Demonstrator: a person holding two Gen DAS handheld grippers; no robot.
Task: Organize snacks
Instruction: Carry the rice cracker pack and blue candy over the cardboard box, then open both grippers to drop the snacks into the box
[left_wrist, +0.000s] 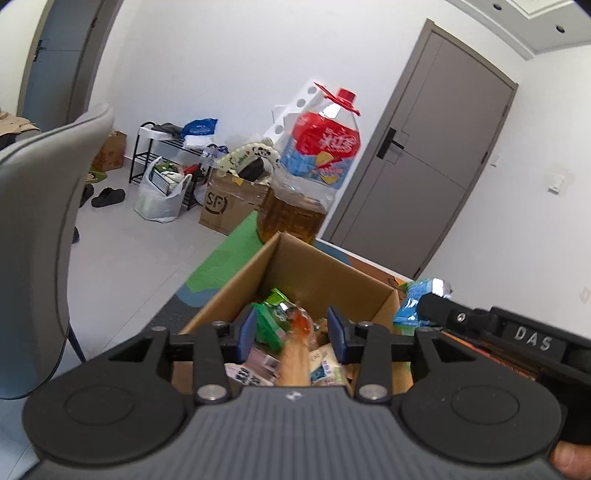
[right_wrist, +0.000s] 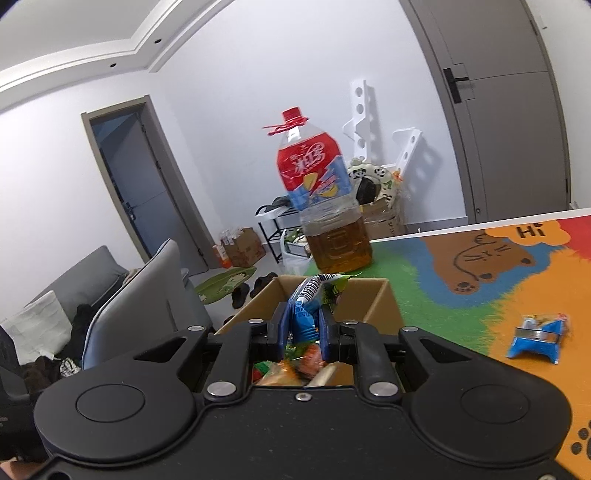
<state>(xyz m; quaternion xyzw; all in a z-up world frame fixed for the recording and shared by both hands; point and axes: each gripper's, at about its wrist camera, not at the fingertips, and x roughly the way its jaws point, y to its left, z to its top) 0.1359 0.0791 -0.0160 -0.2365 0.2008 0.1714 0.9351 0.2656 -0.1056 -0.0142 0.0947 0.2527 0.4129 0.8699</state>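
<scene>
- Risk: blue snack packet (right_wrist: 306, 325), pinched by a thin edge in the right gripper (right_wrist: 303, 332) above the cardboard box (right_wrist: 373, 302), could slip and miss the box.
- Left gripper (left_wrist: 291, 332): jaws parted, nothing gripped, over the box contents.
- Count: one box, one oil jug (right_wrist: 325, 206), one loose blue packet (right_wrist: 539, 338) on the mat.

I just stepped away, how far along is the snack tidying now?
Done: several snacks lie in the cardboard box. In hand: the right gripper clamps a blue snack packet above the box; the left gripper is open, empty. Left: another blue packet on the mat.
</scene>
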